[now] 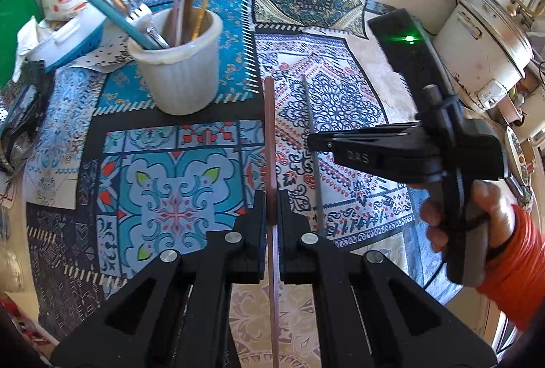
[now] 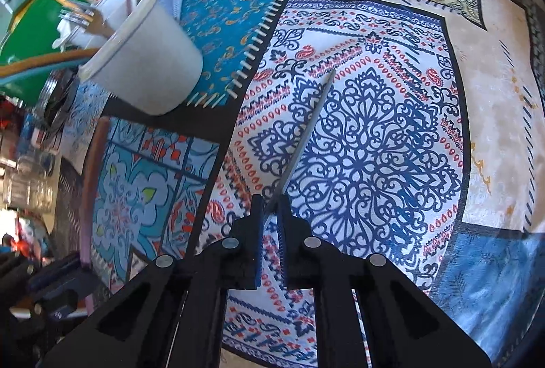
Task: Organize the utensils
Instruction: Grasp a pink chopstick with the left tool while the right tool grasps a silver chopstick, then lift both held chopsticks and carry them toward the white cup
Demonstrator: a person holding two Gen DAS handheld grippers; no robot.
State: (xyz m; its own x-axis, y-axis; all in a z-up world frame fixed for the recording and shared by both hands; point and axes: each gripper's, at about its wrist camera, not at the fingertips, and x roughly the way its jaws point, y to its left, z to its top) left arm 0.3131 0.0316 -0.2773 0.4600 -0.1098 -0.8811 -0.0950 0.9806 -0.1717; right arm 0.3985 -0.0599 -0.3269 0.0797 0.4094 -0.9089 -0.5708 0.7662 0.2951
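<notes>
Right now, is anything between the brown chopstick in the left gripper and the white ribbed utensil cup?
Nothing visible does. The left gripper holds the brown chopstick, and only bare patterned tablecloth lies between it and the white ribbed cup.

Left claw (image 1: 271, 208): angled steeply downward, jaws closed tight on a thin brown stick.
Right claw (image 2: 271, 214): angled steeply downward, jaws pinched on a thin grey stick.
Right hand (image 1: 477, 218): wrapped around the claw's handle, orange sleeve at the wrist.
</notes>
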